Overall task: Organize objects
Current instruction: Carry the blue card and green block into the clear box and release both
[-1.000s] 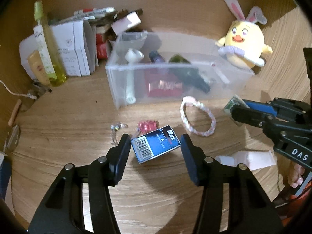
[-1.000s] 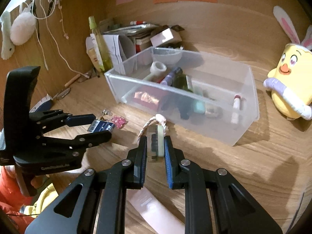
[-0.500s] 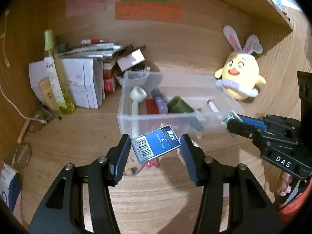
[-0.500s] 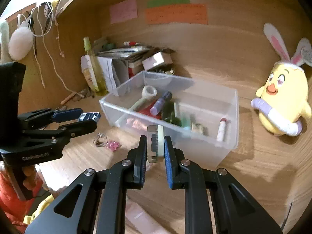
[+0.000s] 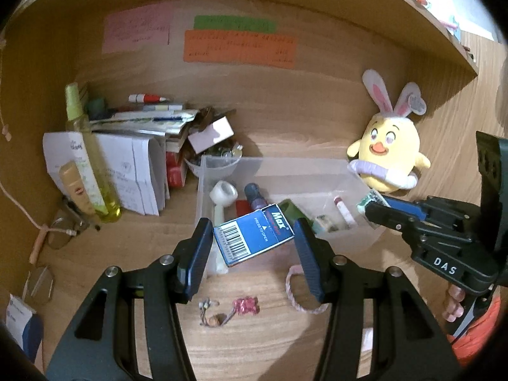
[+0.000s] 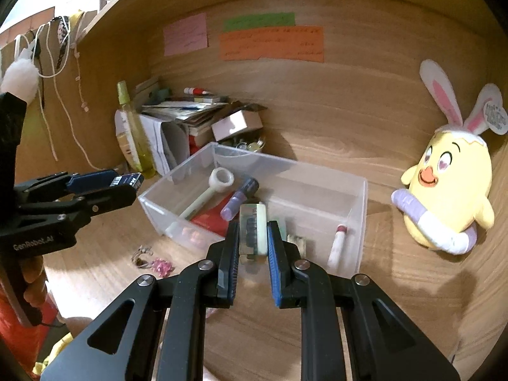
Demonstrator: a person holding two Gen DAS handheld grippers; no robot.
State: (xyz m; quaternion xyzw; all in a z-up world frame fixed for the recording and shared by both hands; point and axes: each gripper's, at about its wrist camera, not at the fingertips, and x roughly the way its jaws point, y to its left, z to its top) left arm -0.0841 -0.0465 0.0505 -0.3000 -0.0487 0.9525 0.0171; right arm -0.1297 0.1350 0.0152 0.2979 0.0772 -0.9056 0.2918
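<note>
A blue staple box (image 5: 260, 235) with a barcode hangs tilted between the pads of my left gripper (image 5: 253, 230), which is shut on it. It sits in front of the near wall of the clear plastic bin (image 5: 285, 161). My right gripper (image 6: 253, 227) is shut on a folded banknote (image 6: 252, 222), held upright over the bin's (image 6: 285, 158) near edge. The left wrist view shows the right gripper (image 5: 376, 209) at the right with the banknote (image 5: 368, 199) at its tip. From the right wrist, the left gripper (image 6: 130, 187) and the blue box (image 6: 127, 178) appear at left.
The bin holds a white tube, a purple bottle, red and dark green items. On the desk lie a pink bracelet (image 5: 301, 301), a pink trinket (image 5: 246, 305) and small earrings (image 5: 208, 312). A yellow plush chick (image 5: 385, 155) stands right; papers, boxes and a yellow bottle (image 5: 92, 171) stand left.
Both grippers have risen from the desk with their loads. The blue box has left the desk surface, and both views now tilt up toward the bin and back wall.
</note>
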